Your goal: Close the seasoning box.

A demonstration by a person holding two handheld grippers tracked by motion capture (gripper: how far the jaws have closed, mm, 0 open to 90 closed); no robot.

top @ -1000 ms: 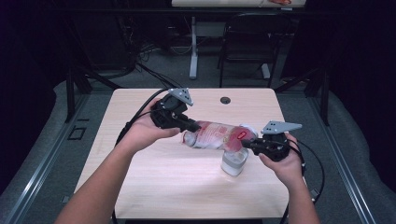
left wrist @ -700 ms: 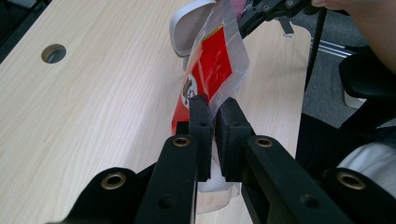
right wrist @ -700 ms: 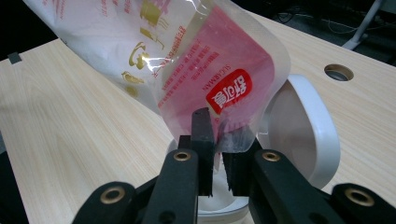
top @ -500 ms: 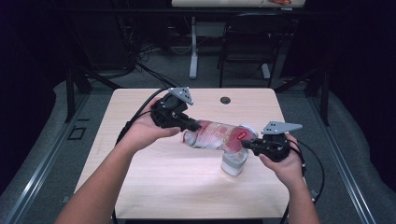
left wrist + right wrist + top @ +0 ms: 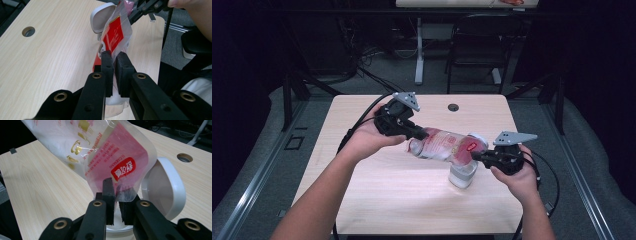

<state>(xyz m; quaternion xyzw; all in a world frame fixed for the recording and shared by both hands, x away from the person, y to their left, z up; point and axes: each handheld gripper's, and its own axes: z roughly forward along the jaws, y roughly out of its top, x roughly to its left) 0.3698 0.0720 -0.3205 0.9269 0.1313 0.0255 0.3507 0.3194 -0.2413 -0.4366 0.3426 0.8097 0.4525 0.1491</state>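
A person is sitting at a pale wooden tabletop (image 5: 362,200) and is holding a tool in each hand. On the left side, the left gripper (image 5: 414,134) is pinching one end of a see-through plastic bag (image 5: 444,146) with red and gold print. In the left gripper view its two black fingers (image 5: 107,67) are pressing almost together, with just the thin edge of the bag between them. The bag is hanging in the air above the middle of the tabletop, stretching across from one tool to the other and tilting down toward the right.

Under the lower end of the bag, a small clear jar (image 5: 462,175) is standing on the tabletop, with its white lid (image 5: 165,187) flipped open beside the bag. The bag's low corner is sitting right over the jar's mouth.

On the right side, the right gripper (image 5: 479,156) is pinching the bag's other end, and its fingers (image 5: 108,192) are squeezing nearly closed on the plastic, just above the jar.

There is lots of bare room on the tabletop to the left and in front of the jar. A small round hole (image 5: 453,107) is sitting near the far edge. The jar is standing well in from the right edge.
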